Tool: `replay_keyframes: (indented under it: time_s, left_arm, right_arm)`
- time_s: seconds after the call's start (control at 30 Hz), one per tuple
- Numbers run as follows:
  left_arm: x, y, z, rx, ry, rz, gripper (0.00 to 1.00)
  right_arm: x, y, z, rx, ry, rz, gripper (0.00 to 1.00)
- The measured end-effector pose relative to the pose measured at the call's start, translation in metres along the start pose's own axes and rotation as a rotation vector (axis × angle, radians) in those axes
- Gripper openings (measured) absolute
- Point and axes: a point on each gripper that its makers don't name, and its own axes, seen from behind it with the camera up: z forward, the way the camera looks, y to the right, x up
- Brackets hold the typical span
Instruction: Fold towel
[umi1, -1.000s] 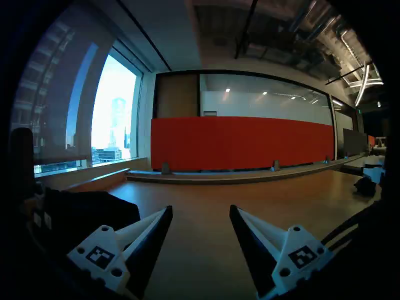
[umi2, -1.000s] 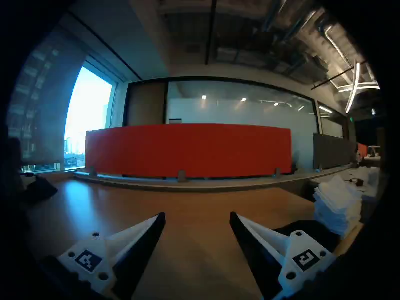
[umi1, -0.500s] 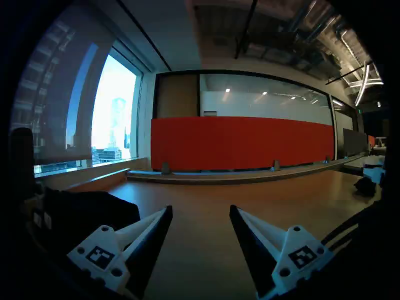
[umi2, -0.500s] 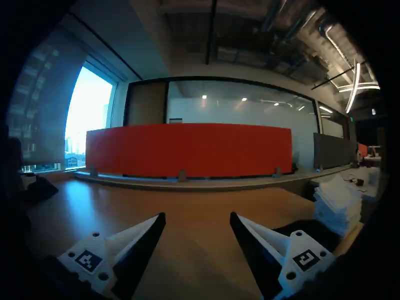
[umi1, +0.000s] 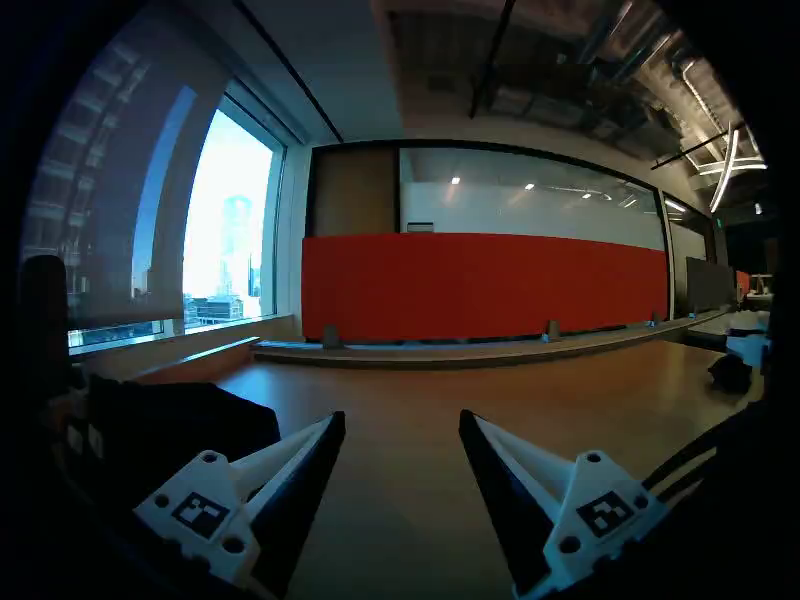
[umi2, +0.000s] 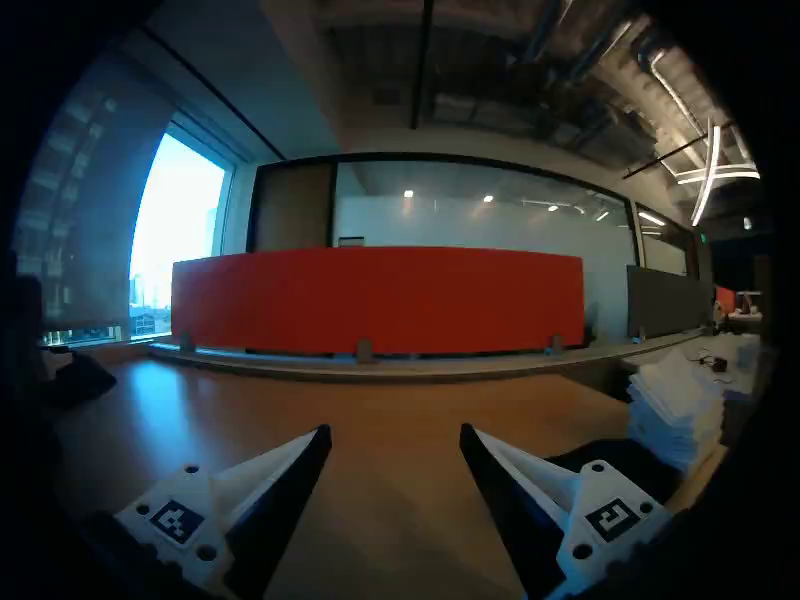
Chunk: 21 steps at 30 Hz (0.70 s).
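- Wooden tabletop (umi1: 400, 520) below left gripper (umi1: 400, 415), fingers spread wide, gripping nothing; dark bundle (umi1: 170, 430) at left.
- Right gripper (umi2: 395, 430) equally wide apart, empty.
- White folded towel stack (umi2: 680, 412) at far right, well apart from fingers.

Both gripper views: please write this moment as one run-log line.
left gripper: open, holds nothing | right gripper: open, holds nothing | white folded stack: untouched, off to the side
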Motion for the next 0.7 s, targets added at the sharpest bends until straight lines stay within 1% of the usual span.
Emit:
replay_keyframes:
  time_s: [0.7]
  left_arm:
    - [-0.0016, 0.0001, -0.0003, 0.000, 0.000, 0.000, 0.84]
  right_arm:
    - [0.0005, -0.0007, -0.0004, 0.000, 0.000, 0.000, 1.00]
